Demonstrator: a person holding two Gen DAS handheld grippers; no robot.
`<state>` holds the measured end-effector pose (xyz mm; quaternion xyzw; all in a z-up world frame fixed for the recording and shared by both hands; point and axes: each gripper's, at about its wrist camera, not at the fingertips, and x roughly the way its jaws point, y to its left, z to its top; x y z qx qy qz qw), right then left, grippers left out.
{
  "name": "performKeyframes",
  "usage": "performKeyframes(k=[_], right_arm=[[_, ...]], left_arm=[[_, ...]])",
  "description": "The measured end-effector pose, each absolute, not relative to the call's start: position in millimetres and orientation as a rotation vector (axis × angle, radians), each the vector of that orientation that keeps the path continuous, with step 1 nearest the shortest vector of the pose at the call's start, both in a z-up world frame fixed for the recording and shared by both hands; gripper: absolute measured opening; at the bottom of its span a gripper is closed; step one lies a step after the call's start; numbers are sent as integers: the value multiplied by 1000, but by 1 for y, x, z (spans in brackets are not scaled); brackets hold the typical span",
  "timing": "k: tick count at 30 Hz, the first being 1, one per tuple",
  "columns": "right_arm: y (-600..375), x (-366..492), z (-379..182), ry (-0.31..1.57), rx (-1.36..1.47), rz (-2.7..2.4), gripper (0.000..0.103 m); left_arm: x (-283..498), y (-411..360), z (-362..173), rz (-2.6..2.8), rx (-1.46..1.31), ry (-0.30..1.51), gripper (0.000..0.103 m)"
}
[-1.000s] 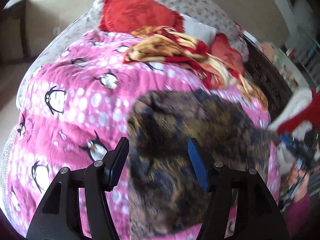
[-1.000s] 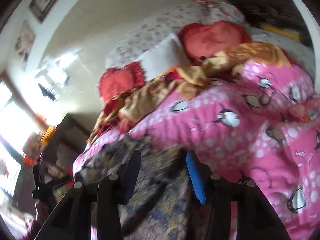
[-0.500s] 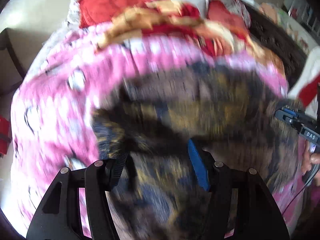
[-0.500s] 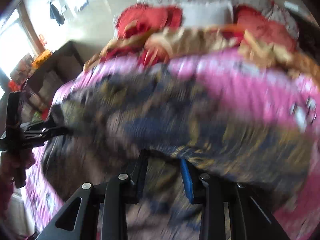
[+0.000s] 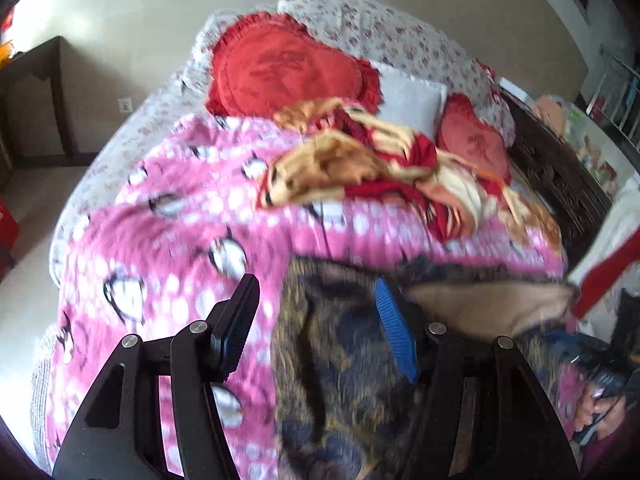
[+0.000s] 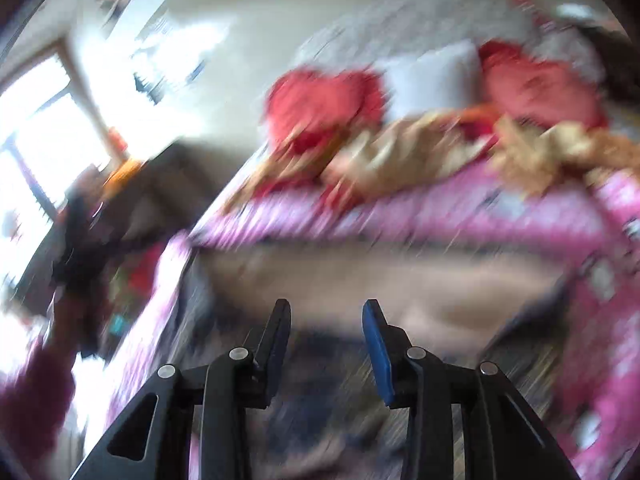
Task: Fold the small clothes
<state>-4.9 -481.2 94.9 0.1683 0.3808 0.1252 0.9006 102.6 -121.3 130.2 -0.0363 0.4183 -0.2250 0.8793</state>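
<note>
Garment (image 5: 340,360), a dark blue-and-gold patterned piece, lies on the pink blanket (image 5: 160,248), below the red pillow (image 5: 288,68), its far edge turned over to show a tan lining. Left claw (image 5: 316,320) hangs open above the garment's left part, nothing pinched. Right claw (image 6: 326,332) is parting over the tan fold, blurred, no cloth visibly between its pads. Best, I'd judge, to let the fold settle flat, then square both edges before the next crease.
</note>
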Motion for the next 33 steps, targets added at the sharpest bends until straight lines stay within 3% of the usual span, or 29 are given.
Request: performKeyframes(k=[4, 9, 13, 14, 15, 16, 17, 20, 22, 24, 26, 28, 29, 33], right_arm=[[-455, 3, 54, 954, 129, 180, 35], [-498, 54, 78, 751, 238, -9, 38], [-523, 65, 93, 756, 328, -87, 39], [-526, 56, 97, 740, 341, -81, 50], [-527, 40, 101, 723, 343, -81, 70], [-531, 22, 101, 712, 334, -103, 79], [-535, 10, 100, 710, 325, -134, 85], [-548, -16, 86, 737, 321, -196, 85], [-559, -12, 69, 804, 361, -198, 76], [-567, -3, 59, 826, 408, -149, 26], [-566, 3, 63, 812, 409, -141, 16], [-559, 8, 68, 801, 316, -178, 14], [-559, 11, 62, 810, 289, -208, 5], [-584, 1, 47, 838, 434, -252, 5]], left_arm=[[89, -136, 108, -513, -10, 930, 60], [105, -150, 87, -476, -15, 1000, 60], [114, -130, 87, -439, -123, 1023, 60], [112, -126, 88, -451, -132, 1019, 60], [107, -123, 88, -450, -111, 1011, 61], [105, -122, 87, -444, -86, 1005, 61], [102, -123, 85, -437, -59, 999, 61], [99, -127, 76, -452, -55, 1022, 61], [96, -131, 69, -454, -61, 1044, 61], [93, -136, 63, -446, -48, 1047, 61], [90, -137, 57, -434, -38, 1048, 61], [91, -136, 46, -418, -35, 1074, 61], [92, -134, 42, -418, -45, 1083, 61], [86, -120, 47, -416, -119, 1107, 61]])
